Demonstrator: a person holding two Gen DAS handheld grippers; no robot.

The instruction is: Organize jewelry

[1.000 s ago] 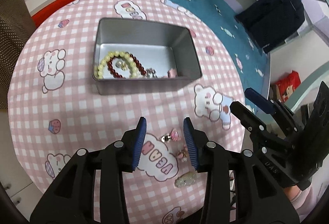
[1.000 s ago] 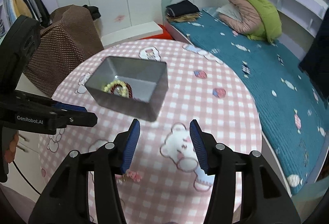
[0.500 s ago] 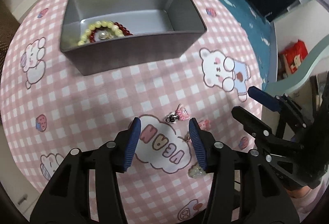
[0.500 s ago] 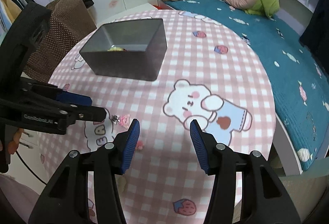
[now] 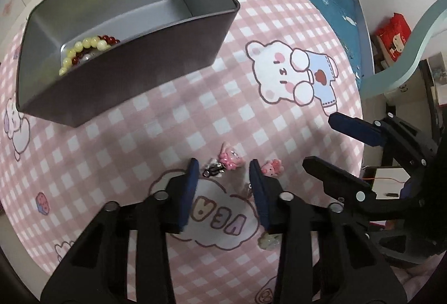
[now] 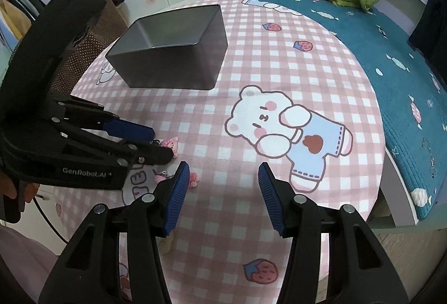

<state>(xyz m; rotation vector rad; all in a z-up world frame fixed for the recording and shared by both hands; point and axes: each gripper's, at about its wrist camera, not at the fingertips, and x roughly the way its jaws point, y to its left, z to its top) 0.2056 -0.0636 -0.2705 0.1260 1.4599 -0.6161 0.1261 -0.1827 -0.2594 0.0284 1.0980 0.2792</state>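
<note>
A grey metal tin [image 5: 134,58] stands on the pink checked tablecloth [image 5: 195,114]; a yellow and dark red bead bracelet [image 5: 83,48] lies inside. My left gripper [image 5: 223,168] is open, low over the cloth, with a pink charm earring [image 5: 229,158] and its metal clasp [image 5: 212,170] between the fingertips. A second pink charm [image 5: 271,167] lies just right of it. A pale hair clip [image 5: 268,241] lies nearer. My right gripper [image 6: 223,172] is open and empty, to the right of the left gripper [image 6: 164,144]. The tin [image 6: 173,55] also shows in the right wrist view.
The round table's edge [image 6: 382,164] drops off on the right toward a teal bed [image 6: 363,33] with folded clothes. A brown dotted chair [image 6: 97,35] stands behind the tin. A red box [image 5: 394,35] sits on the floor.
Both grippers have moved down and forward toward the tablecloth. The left gripper now straddles the pink charm earring, which was ahead of its tips before. The tin looks closer.
</note>
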